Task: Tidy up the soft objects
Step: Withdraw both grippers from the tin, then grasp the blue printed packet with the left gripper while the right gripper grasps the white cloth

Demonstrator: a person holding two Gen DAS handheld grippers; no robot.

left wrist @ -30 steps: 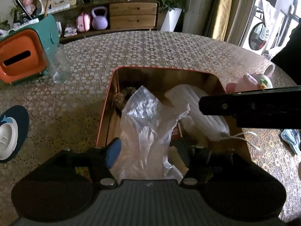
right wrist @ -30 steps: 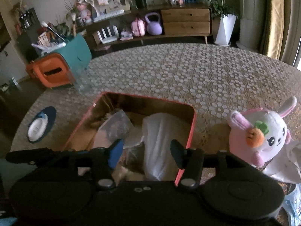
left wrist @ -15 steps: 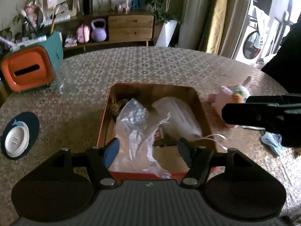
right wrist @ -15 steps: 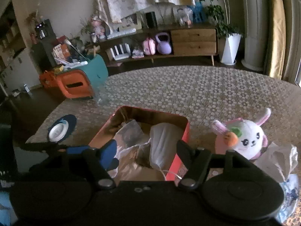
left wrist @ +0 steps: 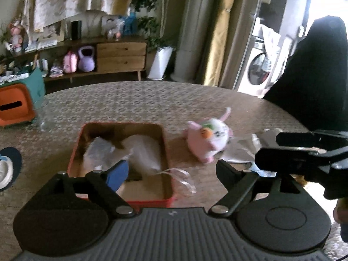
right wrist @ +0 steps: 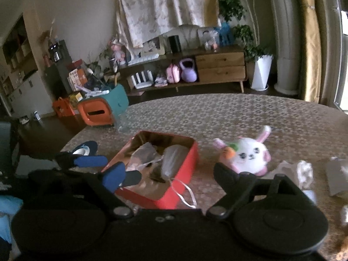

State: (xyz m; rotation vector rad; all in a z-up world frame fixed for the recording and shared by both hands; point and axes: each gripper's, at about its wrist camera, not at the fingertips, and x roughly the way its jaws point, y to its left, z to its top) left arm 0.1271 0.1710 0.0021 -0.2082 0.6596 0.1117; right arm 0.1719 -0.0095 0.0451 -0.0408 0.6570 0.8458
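Both grippers hang above the near edge of the round table with the honeycomb-patterned cloth [left wrist: 174, 102], their jaws spread wide and nothing between them. The left gripper [left wrist: 171, 171] has just been opening its jaws; its blue-padded finger [left wrist: 117, 174] sits over the near part of the red rectangular tin box [left wrist: 121, 201], and its black finger stands out past the tin's right wall. The right gripper [right wrist: 168, 175] has likewise just been opening, and holds nothing; in its view the tin box [right wrist: 184, 174] lies under its blue finger and in the gap between the two fingers.

Inside the tin lie a crumpled clear plastic bag [left wrist: 97, 150] on its left side and a white soft pouch [left wrist: 143, 150] on its right side. A thin white ribbon loop [left wrist: 182, 178] trails over the tin's near right corner onto the cloth.

Just right of the tin, apart from it, sits a pink and white plush rabbit with an orange carrot [right wrist: 248, 154]. Further right of the tin, beyond the rabbit, lie crumpled pale wrappers [right wrist: 304, 171]. Left of the tin, at the table's far edge, stands an orange and teal box-shaped holder [right wrist: 102, 111], with a clear glass [left wrist: 44, 117] between it and the tin.
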